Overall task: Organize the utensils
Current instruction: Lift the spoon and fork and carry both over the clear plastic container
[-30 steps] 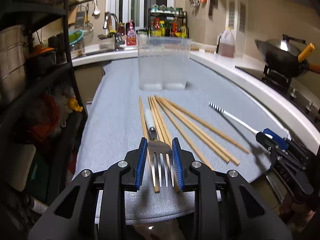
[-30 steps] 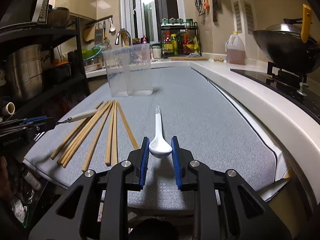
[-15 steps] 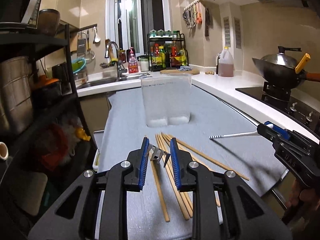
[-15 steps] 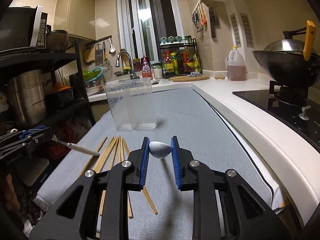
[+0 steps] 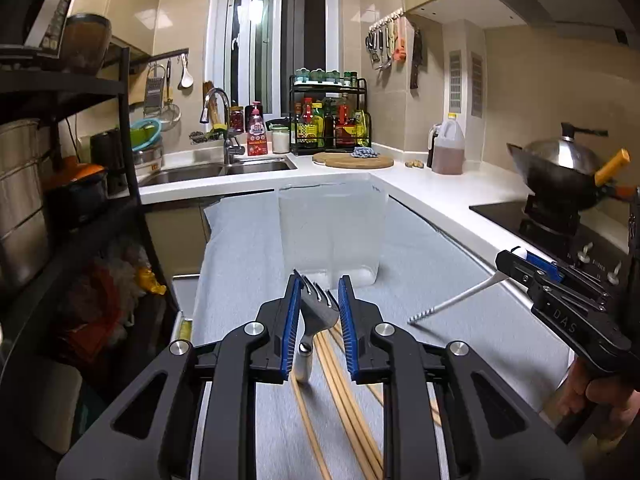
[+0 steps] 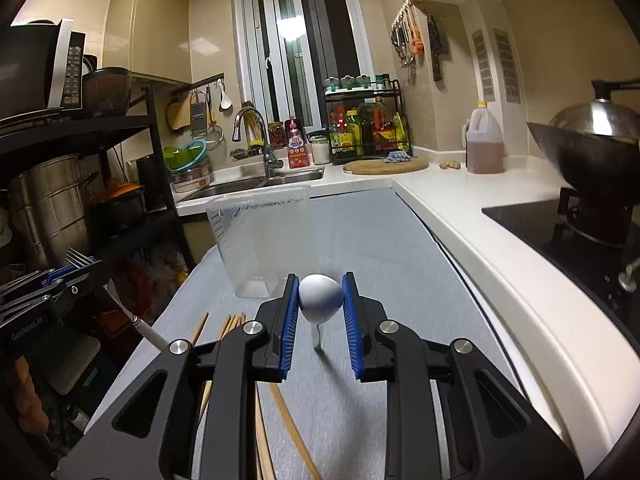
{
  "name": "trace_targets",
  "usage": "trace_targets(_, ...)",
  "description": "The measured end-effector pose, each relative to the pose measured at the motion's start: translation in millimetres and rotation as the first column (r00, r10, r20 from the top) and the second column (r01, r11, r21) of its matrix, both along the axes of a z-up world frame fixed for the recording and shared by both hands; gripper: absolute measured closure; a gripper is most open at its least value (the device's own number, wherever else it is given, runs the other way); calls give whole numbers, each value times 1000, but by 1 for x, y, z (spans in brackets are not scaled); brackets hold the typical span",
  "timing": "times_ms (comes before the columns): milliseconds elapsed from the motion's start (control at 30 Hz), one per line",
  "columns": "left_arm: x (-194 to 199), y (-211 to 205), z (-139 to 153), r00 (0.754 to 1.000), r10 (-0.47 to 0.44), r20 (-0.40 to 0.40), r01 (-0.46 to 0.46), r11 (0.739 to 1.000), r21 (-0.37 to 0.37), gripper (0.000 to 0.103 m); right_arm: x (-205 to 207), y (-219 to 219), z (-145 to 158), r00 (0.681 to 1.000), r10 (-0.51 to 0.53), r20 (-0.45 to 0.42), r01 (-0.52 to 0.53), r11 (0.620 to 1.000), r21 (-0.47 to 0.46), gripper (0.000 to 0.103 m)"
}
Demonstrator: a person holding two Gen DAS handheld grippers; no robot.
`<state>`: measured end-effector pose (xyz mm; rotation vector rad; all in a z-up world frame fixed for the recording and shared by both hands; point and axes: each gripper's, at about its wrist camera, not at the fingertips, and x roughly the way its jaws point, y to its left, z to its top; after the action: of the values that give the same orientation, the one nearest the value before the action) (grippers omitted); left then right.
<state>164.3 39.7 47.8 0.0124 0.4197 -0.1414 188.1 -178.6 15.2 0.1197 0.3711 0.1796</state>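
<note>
You've lifted both utensils off the table (image 5: pixel 472 288)
Your left hand-held gripper (image 5: pixel 319 312) has just tightened on the fork (image 5: pixel 316 312); your right hand-held gripper (image 6: pixel 320 308) pinches the spoon (image 6: pixel 320 298)

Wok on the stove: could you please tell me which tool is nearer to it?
Right. The right tool, gripping the spoon, has the wok off to its right. The left tool, its jaws having just been closing on the fork, sits beyond the right one.
</note>
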Motion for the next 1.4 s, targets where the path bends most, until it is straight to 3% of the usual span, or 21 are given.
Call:
trace_targets(367,32,17,20,999,-29,-42,27,998,-61,88,41,8,33,1000,22,-3,-23,999,-44,81)
trace_targets(400,34,17,22,998,-31,-46,29,998,-60,99,44,9,34,1000,26,-6,-26,998,-49,81)
trace_targets(433,37,17,22,998,-35,-60,32,998,-59,99,46,10,34,1000,29,-9,-29,998,-54,81)
trace_targets(633,48,19,20,995,-30,-100,23,997,-68,100,58,9,36,999,40,-28,-41,998,-48,82)
trace_targets(833,49,17,30,995,-34,-90,28,998,-61,101,62,7,43,998,52,-29,-53,998,-31,82)
trace_targets(1067,58,16,65,997,-47,-56,44,997,-55,101,70,9,70,998,69,-12,-70,997,-35,82)
trace_targets(1400,94,12,138,996,-85,30,88,992,-93,101,95,24,152,989,126,80,-123,992,-38,82)
